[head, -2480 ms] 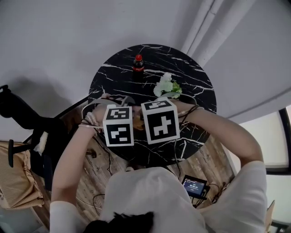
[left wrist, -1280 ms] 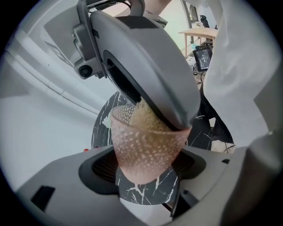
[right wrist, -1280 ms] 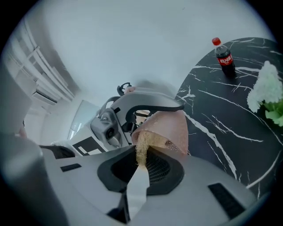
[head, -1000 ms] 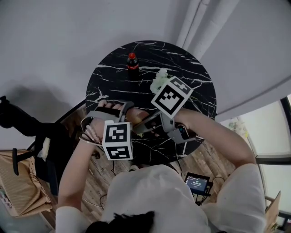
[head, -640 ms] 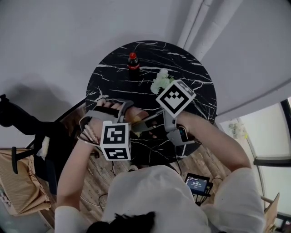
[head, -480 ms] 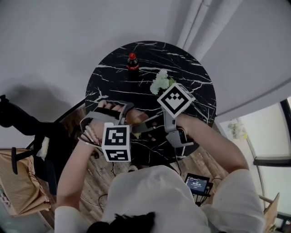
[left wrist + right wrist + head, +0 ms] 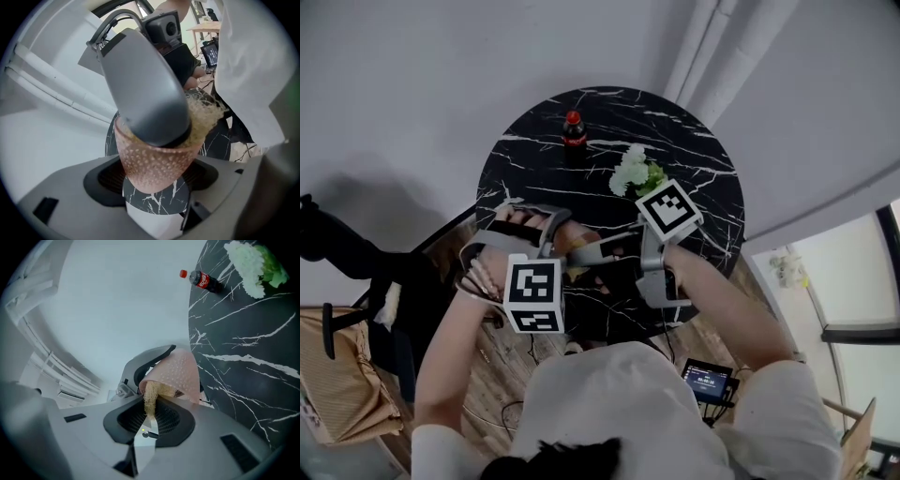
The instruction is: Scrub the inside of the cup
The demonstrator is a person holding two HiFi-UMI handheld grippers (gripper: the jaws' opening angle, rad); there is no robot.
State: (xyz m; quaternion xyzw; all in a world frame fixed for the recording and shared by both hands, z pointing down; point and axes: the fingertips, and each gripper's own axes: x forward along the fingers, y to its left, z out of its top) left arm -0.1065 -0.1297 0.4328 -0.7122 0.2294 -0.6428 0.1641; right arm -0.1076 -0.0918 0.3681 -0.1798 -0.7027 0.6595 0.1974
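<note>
While the round black bench (image 7: 694, 159) lies below, both tongs work in the air above its near edge. The left tongs (image 7: 155, 180) are clamped across the lower body of the pink speckled cup (image 7: 152, 161). Its mouth is tipped toward the right tongs (image 7: 149, 414), which are closed on a straw-coloured fibre scrubber (image 7: 151, 399) pushed into the cup. The cup looks light, stiff and tapered, so it is likely to slip; a hold low on its wall seems best. The scrubber looks soft and springy.
</note>
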